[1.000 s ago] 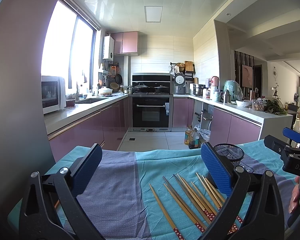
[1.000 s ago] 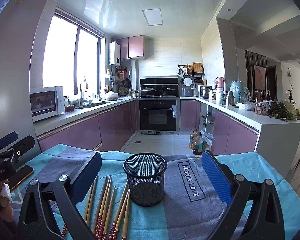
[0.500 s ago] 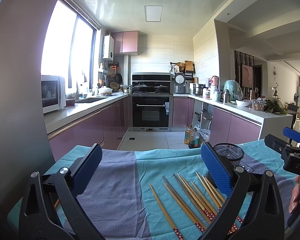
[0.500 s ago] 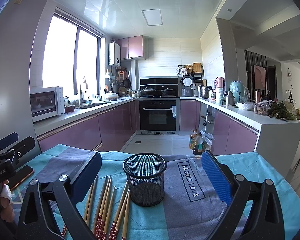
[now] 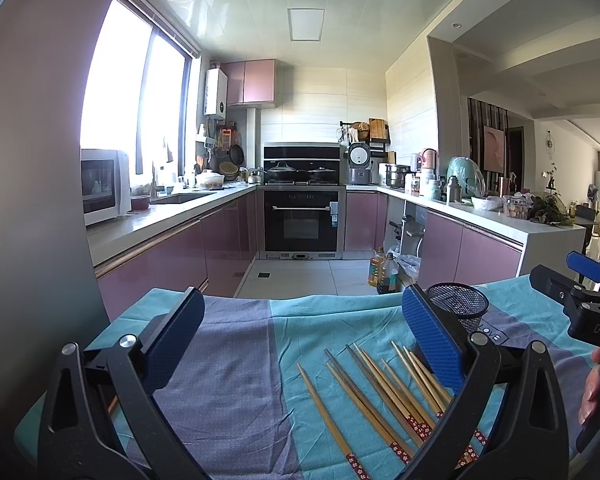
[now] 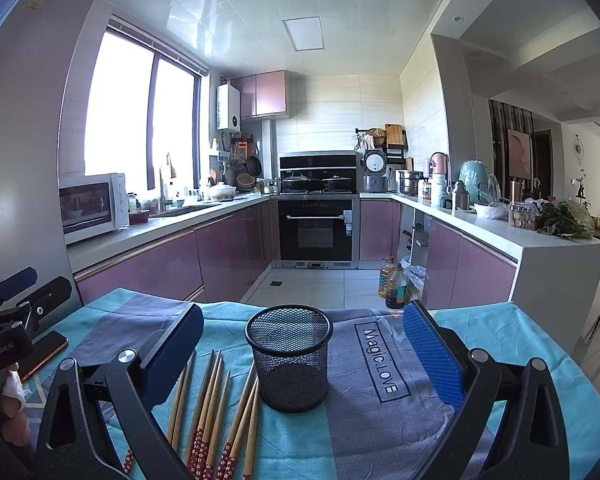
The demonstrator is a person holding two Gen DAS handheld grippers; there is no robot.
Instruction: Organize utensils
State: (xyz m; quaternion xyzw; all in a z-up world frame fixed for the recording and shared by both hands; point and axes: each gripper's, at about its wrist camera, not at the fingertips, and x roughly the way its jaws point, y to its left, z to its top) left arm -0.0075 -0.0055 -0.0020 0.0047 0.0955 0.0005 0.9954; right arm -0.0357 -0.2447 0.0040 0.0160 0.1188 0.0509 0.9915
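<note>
While nothing has shifted vs a sec ago, both tongs sit wide & empty: left gripper (image 5: 300, 344), right gripper (image 6: 302, 350). Chopsticks (image 6: 216, 404) lie fanned just left of mesh cup (image 6: 289, 360), none inside; task not yet started.

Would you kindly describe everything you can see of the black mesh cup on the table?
The black mesh cup is a round, open-topped holder that looks like wire mesh with a solid rim. It stands upright and appears empty on the purple stripe of the cloth, beside the printed lettering. The chopsticks lie flat just to its left, the nearest seeming to reach its base. Neither gripper touches it.
</note>
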